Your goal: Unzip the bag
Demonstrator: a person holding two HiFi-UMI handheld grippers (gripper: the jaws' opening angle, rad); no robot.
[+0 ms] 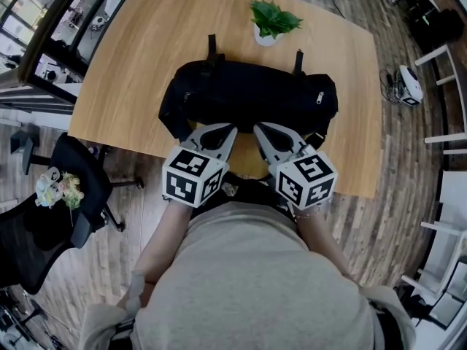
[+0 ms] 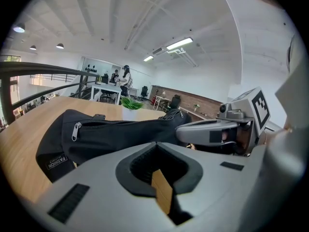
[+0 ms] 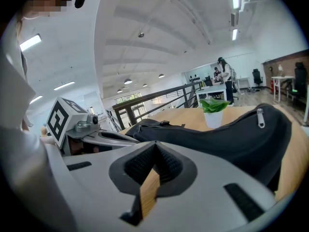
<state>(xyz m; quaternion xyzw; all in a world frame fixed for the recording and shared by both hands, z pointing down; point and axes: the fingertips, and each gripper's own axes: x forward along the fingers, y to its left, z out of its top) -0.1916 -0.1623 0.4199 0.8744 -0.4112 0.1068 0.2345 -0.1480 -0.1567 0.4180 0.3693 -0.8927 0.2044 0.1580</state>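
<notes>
Both my grippers are closed and empty. The left gripper [image 1: 230,130] and right gripper [image 1: 257,129] sit side by side over the near edge of the table [image 1: 131,57], tips aimed at the bag [image 1: 248,93] and close to its near side; I can't tell whether they touch it. In each gripper view the jaws meet with nothing between them, and only a strip of table wood shows through the notch. The bag lies lengthwise across the middle of the table, with a plant [image 1: 273,19] just beyond it toward the far edge. As far as I can see its zips are all shut, so I judge this to be the very start, before any reach. A left pull [image 2: 76,129] hangs at the bag's left end with its track running right along the top, and a right pull [image 3: 260,117] hangs near the right end. I can't tell whether they share one zip. Next I would open one gripper, bring it to the pull on its own side and close on the small metal tab. The other gripper should pinch or press the fabric beside it. The bag looks soft and would likely slide or bunch if I dragged the slider along the track unbraced.
</notes>
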